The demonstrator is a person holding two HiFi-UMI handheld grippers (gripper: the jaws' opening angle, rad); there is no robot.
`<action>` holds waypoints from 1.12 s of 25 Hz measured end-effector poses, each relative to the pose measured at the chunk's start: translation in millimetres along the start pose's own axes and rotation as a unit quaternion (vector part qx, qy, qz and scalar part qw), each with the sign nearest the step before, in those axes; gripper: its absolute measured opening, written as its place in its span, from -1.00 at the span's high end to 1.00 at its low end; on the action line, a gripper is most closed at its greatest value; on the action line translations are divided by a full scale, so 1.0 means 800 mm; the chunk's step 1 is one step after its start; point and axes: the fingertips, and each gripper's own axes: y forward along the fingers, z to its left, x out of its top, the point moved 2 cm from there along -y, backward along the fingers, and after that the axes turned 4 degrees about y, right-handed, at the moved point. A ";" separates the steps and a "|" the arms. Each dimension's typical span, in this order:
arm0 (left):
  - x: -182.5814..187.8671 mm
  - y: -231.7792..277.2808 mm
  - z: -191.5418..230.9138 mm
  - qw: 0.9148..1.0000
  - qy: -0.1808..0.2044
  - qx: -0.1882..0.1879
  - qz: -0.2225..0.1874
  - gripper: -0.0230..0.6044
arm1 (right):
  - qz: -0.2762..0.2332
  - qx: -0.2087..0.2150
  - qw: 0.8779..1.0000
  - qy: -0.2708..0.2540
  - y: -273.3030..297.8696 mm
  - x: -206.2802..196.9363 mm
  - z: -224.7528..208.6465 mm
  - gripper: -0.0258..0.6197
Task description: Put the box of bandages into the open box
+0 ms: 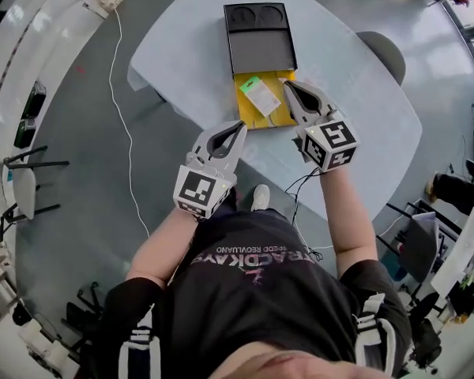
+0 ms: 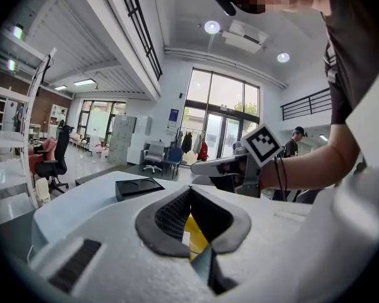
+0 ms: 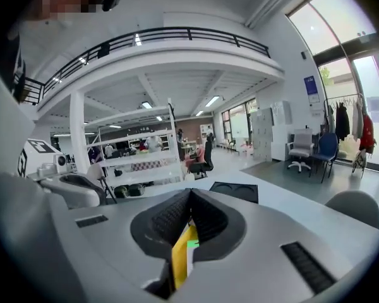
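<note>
On the pale table (image 1: 363, 125) lies the open box: a black half (image 1: 259, 34) with two round hollows, and a yellow half (image 1: 249, 113) nearer me. The white bandage box (image 1: 261, 95) with a green corner rests flat in the yellow half. My right gripper (image 1: 287, 84) is shut, its tip at the yellow half's far right corner, next to the bandage box. I see nothing pinched between its jaws. My left gripper (image 1: 241, 124) is shut too, its tip at the yellow half's near left corner. In the right gripper view, yellow (image 3: 180, 261) and a green patch (image 3: 191, 243) show under the jaws.
A grey chair (image 1: 385, 50) stands behind the table's far right edge. A white cable (image 1: 122, 117) runs along the floor at the left, and a black cable (image 1: 296, 196) hangs off the near table edge. Shelving and office chairs line the room's sides.
</note>
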 end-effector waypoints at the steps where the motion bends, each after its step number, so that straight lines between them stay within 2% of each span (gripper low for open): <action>1: 0.009 -0.002 -0.003 1.000 0.001 0.002 -0.005 0.87 | -0.013 0.000 1.000 -0.003 -0.014 0.012 0.005 0.88; 6: 0.050 -0.011 -0.019 0.999 0.009 0.011 -0.033 0.87 | -0.068 0.000 0.998 -0.011 -0.074 0.055 0.025 0.88; 14: 0.100 -0.027 -0.056 0.998 0.003 0.020 -0.060 0.87 | -0.123 -0.002 0.992 -0.007 -0.158 0.090 0.051 0.88; 28: 0.109 -0.048 -0.129 0.997 0.012 0.039 -0.064 0.87 | -0.138 0.006 0.990 -0.029 -0.247 0.080 0.080 0.89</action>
